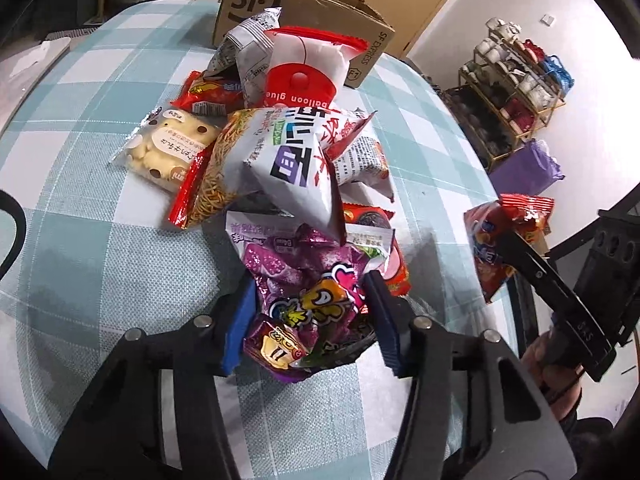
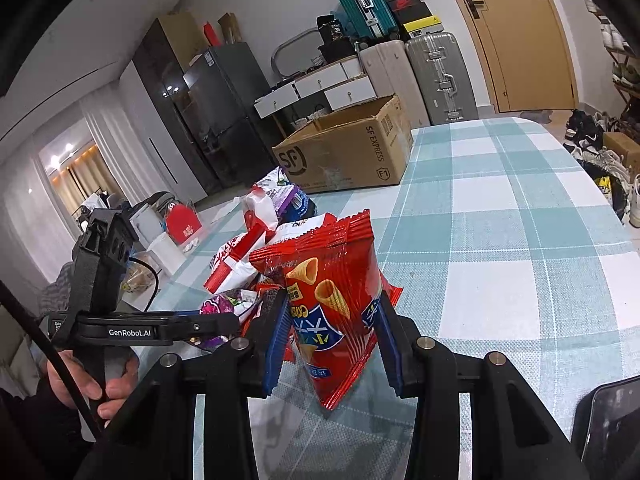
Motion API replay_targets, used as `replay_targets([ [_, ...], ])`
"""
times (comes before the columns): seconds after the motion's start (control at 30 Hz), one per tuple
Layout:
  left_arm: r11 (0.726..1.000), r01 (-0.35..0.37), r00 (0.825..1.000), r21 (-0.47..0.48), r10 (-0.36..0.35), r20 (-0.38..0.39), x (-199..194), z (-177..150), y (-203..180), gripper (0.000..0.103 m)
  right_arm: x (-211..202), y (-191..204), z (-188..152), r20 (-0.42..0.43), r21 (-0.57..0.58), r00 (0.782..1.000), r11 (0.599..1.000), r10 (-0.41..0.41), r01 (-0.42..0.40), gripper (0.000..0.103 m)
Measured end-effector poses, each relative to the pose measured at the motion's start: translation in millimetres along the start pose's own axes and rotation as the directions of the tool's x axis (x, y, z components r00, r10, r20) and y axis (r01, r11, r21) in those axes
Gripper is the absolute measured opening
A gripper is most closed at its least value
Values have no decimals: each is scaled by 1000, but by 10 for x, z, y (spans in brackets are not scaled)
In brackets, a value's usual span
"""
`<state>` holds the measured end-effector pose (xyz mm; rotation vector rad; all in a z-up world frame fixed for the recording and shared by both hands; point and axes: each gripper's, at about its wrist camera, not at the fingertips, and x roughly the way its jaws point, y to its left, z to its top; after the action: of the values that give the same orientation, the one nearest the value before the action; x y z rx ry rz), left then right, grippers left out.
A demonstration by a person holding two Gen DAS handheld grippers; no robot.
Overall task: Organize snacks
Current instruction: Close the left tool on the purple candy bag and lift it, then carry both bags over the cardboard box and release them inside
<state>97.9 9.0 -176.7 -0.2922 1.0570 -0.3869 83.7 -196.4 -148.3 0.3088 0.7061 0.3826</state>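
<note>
Checked table [image 2: 500, 208]: left gripper [image 1: 312, 316] pinching purple bag [image 1: 308, 280], right gripper [image 2: 334, 336] clamping red bag [image 2: 336, 300]; pile [image 1: 280, 152] may topple, crinkly foil may slip

The left gripper [image 1: 308, 320] was angled down toward the table, its blue-padded fingers [image 1: 240, 332] pressed against both sides of a purple packet [image 1: 304, 300]. The right gripper [image 2: 332, 332] sat level, its pads [image 2: 276, 340] clamped on an upright red bag [image 2: 332, 300]. A bare hand [image 2: 100, 384] gripped the left gripper's handle.
</note>
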Motion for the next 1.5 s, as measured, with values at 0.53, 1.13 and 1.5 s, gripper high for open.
replay_targets([
  [0.53,996,12,999,94,-16,44,-308,-121,-52,46,-38,125,14,-5,-23,1000,1000,-5,5,41],
  [1.13,993,35,990,115,-50,130,-854,-192,16,46,-182,515,82,13,-90,1000,996,-13,14,41],
  [1.5,991,25,982,129,-48,183,-1189,-206,29,46,-324,698,79,33,-109,999,994,-11,14,41],
])
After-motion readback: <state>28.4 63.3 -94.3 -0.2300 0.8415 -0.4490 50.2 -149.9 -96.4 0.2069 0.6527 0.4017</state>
